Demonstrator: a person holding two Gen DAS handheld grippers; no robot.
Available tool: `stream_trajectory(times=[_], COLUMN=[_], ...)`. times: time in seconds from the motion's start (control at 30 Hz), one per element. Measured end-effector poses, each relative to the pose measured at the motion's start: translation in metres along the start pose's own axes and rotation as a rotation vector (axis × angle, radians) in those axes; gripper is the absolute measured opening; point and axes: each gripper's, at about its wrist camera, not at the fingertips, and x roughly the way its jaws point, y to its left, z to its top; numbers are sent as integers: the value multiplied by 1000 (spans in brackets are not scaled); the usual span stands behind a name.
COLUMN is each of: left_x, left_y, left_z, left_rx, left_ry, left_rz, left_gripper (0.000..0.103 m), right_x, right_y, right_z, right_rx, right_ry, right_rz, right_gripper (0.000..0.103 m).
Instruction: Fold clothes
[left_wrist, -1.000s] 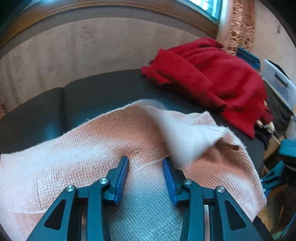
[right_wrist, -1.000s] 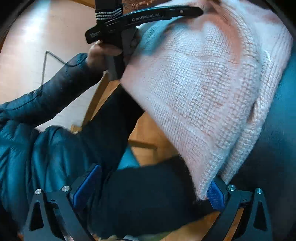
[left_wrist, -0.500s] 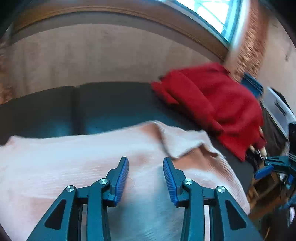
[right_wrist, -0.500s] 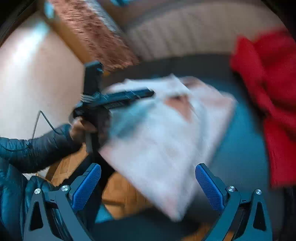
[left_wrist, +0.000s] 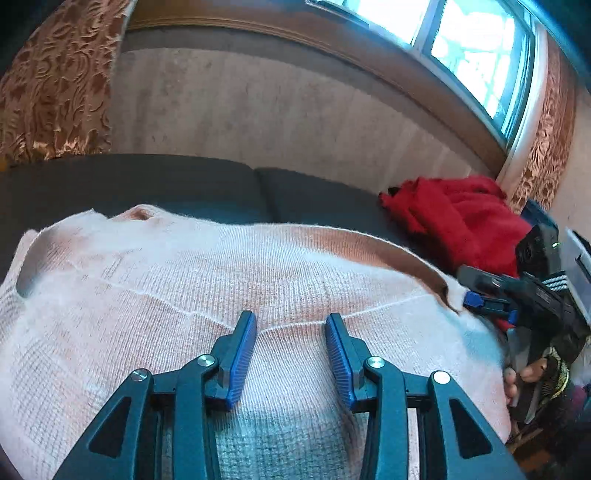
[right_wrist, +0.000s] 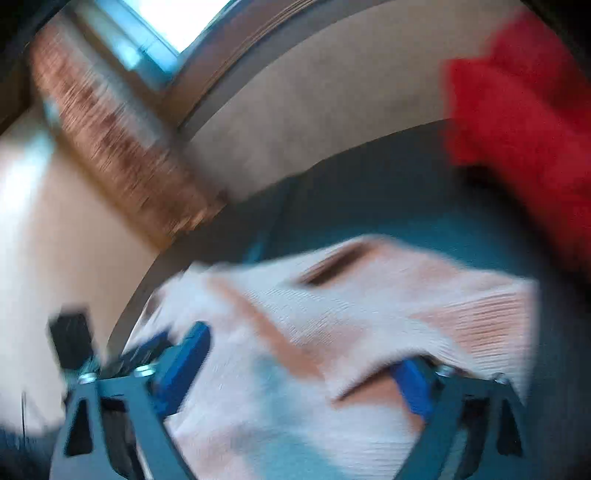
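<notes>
A dark cushioned sofa (left_wrist: 184, 184) with a seam between two cushions stands against a pale ribbed wall (left_wrist: 258, 110). Above, a wood-framed window (left_wrist: 461, 44) lets in bright daylight, flanked by gold-brown floral curtains (left_wrist: 51, 81)

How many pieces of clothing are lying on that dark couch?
2. A pink sweater spread flat in front, under the tongs, and a red garment bunched at the far right. The red heap may hide more.

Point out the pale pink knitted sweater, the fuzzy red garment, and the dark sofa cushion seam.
Pale pink knitted sweater (left_wrist: 192, 280), left wrist view, on its flat knitted middle.
Fuzzy red garment (left_wrist: 461, 218), left wrist view, on the centre of the bunched heap.
Dark sofa cushion seam (left_wrist: 264, 192), left wrist view, on the groove between cushions.
</notes>
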Motion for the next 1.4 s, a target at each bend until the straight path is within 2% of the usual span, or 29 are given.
stream_trajectory(times=[0.07,0.13,0.17,0.2,0.23,0.27,0.3,0.37,0.5,0.63,0.73,0.93,1.1,1.23,1.3,1.33,1.37,1.4], left_x=[0,-1,-1,-1,-2,-2,-3,-8,-44,-106,-144,-170,-153,-154,-156,-156,-157,-158], left_y=[0,0,0,0,0,1,2,3,21,71,126,181,179,184,186,188,189,190], left_z=[-2,-4,-6,-7,-7,-6,-6,-2,0,-7,-22,-52,-61,-66,-69,-70,-72,-73], left_rx=[-14,-28,-34,-41,-47,-52,-57,-62,-72,-56,-91,-127,-122,-155,-173,-182,-191,-200], left_ry=[-5,-9,-11,-14,-14,-14,-14,-3,-31,-84,-68,50,112,141,157,165,173,180], left_rz=[-11,-22,-28,-33,-39,-43,-48,-67,-76,17,97,24,-65,-58,-54,-52,-50,-48], left_gripper=[39,39,39,39,39,40,40,40,40,40,41,42,42,41,35,17,5,5], right_x=[-12,-23,-28,-33,-36,-39,-41,-41,-48,-26,7,73,65,60,59,60,60,61], right_y=[-23,-47,-54,-59,-58,-55,-51,-28,46,103,126,102,91,85,82,83,83,84], right_z=[5,8,10,12,15,18,21,24,34,31,20,-7,-3,-6,-5,-4,-3,-2], right_rx=[123,243,280,311,311,303,295,255,2,-219,-304,-288,-256,-244,-238,-237,-235,-234], right_ry=[-81,-137,-150,-161,-162,-161,-159,-148,-148,-58,38,187,167,157,155,154,154,154], right_rz=[0,-2,1,-3,-47,-69,-91,-126,-206,-164,-135,-186,-134,-113,-104,-102,-100,-99], right_gripper=[80,67,67,72,83,89,103,103,103,103,103,103,103,103,103,103,103,103])
